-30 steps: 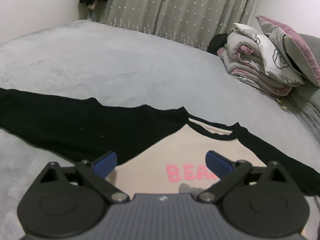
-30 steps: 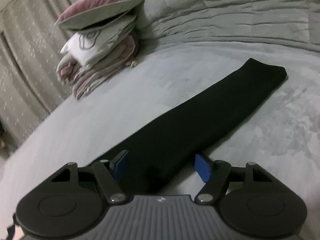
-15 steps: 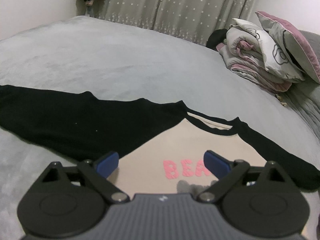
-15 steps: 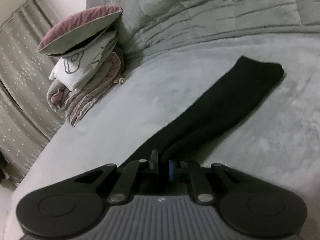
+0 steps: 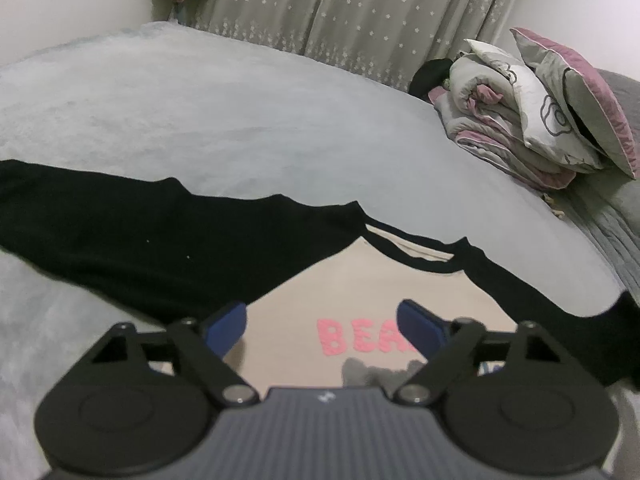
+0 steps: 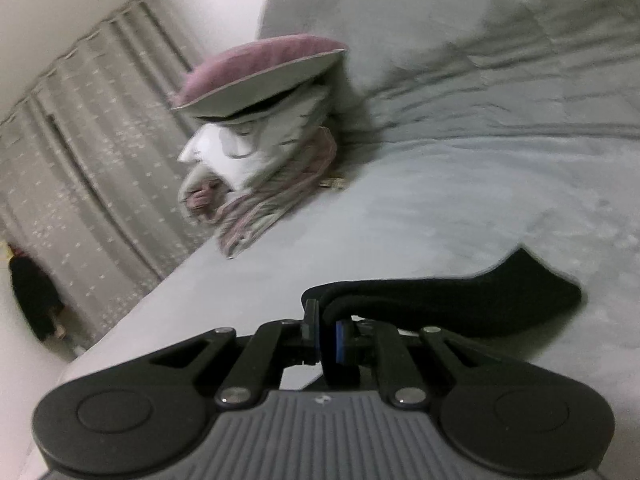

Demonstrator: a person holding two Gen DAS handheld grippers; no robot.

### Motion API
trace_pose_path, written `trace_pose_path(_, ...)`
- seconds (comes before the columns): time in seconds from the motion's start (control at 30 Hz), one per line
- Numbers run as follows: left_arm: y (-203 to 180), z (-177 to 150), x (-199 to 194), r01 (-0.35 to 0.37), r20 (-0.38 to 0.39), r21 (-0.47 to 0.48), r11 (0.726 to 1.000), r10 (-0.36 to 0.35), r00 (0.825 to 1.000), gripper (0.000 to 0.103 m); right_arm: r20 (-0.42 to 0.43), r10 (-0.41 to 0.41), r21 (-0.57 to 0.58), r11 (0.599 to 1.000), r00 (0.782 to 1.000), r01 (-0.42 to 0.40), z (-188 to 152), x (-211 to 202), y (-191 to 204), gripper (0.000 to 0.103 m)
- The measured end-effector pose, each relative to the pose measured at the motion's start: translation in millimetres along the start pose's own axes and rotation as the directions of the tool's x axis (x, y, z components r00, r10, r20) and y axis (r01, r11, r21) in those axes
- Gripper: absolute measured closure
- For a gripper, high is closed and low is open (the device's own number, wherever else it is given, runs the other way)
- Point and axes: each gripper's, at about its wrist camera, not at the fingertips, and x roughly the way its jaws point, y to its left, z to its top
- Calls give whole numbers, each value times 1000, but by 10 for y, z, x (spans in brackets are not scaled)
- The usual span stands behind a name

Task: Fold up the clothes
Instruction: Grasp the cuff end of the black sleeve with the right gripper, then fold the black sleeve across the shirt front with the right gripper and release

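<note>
Bed [image 5: 240, 120] blurred; right fingers [image 6: 318, 330] clamp sleeve [image 6: 460, 300]; left fingers [image 5: 230, 320] apart, closing.

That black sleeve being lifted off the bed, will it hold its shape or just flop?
Probably flop: the black sleeve already bends and sags from the right gripper clamped on it. It looks light, rising in a thin pinch. It likely drags rather than slides on the fuzzy bed cover.

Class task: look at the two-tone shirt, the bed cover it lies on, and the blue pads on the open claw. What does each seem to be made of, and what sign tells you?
Shirt: soft knit, probably cotton jersey; matte, drapes limply.
Bed cover: plush, fleece-like fabric; brushed nap in light and dark patches.
Blue pads: likely rubber or soft plastic; smooth, dull surface, hard to confirm.
</note>
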Motion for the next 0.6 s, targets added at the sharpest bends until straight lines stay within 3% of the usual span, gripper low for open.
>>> trace_pose_path(0.27, -8, 22, -19, 17, -5, -4, 1000, -17, 1000, 25, -18, 75, -149, 986, 997, -77, -169, -169, 670, 93)
trace_pose_path(0.6, -11, 40, -7, 23, -18, -7, 1000, -24, 1000, 25, -130, 114, -322, 935, 985, -151, -678, -167, 1358, 93)
